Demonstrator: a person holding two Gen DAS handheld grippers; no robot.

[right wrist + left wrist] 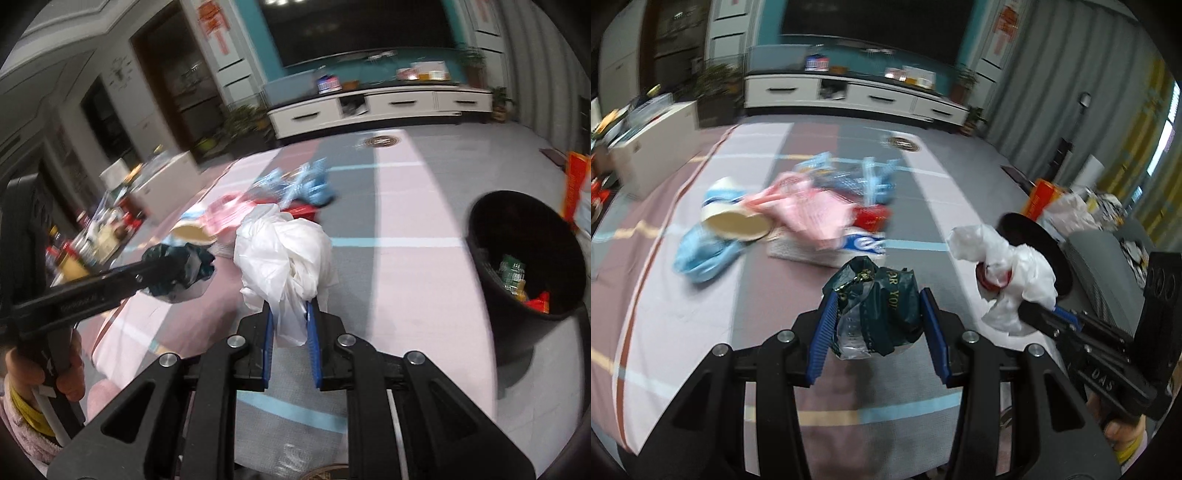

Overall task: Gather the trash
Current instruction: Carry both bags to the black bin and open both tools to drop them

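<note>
Gold letters reading "OR YO" show on the dark green plastic bag [882, 299], pinched at bottom centre between the half-spread jaws of the left gripper [879, 325]. The right gripper [290, 325], "DAS" on its body, has jaws nearly together, clamping a crumpled white plastic bag [284, 251] mid-frame. The black trash bin [524, 254] stands at right.

I see a crinkly glossy dark green plastic bag [882, 302], thin matt white plastic bag [284, 254], smooth black plastic bin [524, 258], ribbed blue pads [825, 332].
</note>
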